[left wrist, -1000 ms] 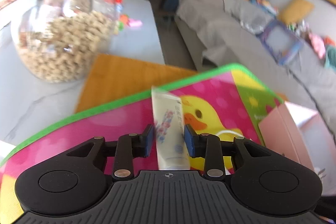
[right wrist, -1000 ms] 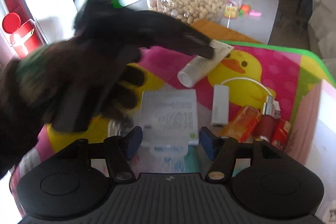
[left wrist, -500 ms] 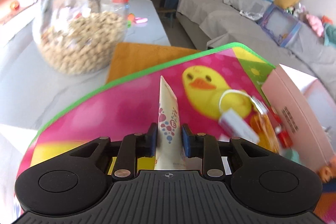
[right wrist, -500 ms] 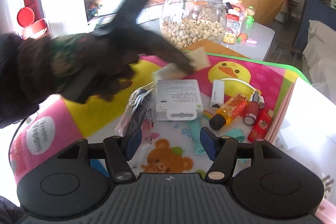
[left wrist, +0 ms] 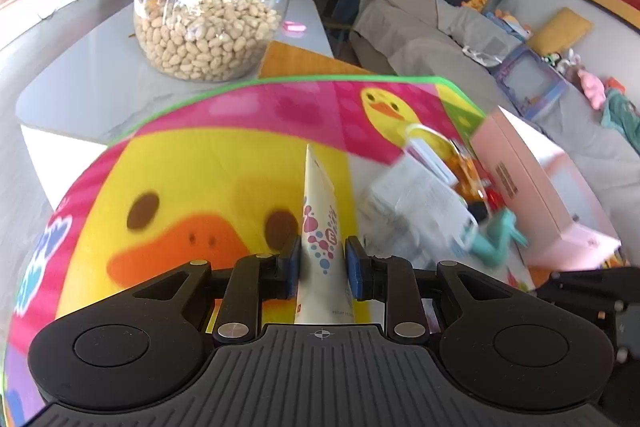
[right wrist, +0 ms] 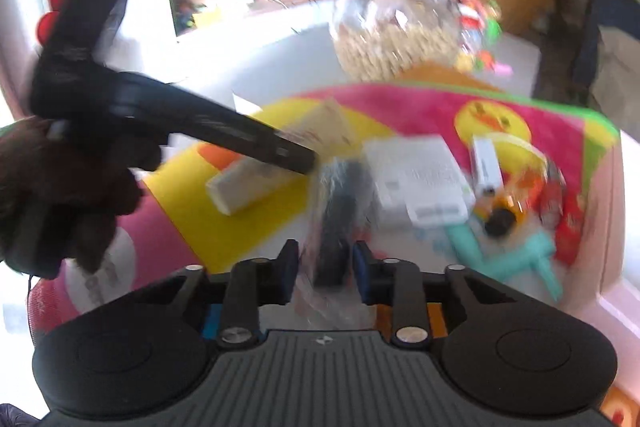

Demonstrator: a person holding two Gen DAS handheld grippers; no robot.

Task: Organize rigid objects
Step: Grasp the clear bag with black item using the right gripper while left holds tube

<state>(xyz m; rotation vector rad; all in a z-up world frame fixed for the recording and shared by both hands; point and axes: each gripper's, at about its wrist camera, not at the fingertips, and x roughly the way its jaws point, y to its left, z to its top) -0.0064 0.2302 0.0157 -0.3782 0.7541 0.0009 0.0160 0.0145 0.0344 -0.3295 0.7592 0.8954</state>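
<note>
Tube [left wrist: 320, 227], crimp pointing forward, lies along left gripper [left wrist: 322, 261].

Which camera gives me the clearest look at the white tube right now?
Left wrist: the white tube sits sharp between the left gripper pads, print visible. The right wrist shows it motion-blurred, cap end out, partly hidden by that gripper.

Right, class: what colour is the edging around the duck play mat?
Bright green edging, clearest in the left wrist view.
</note>
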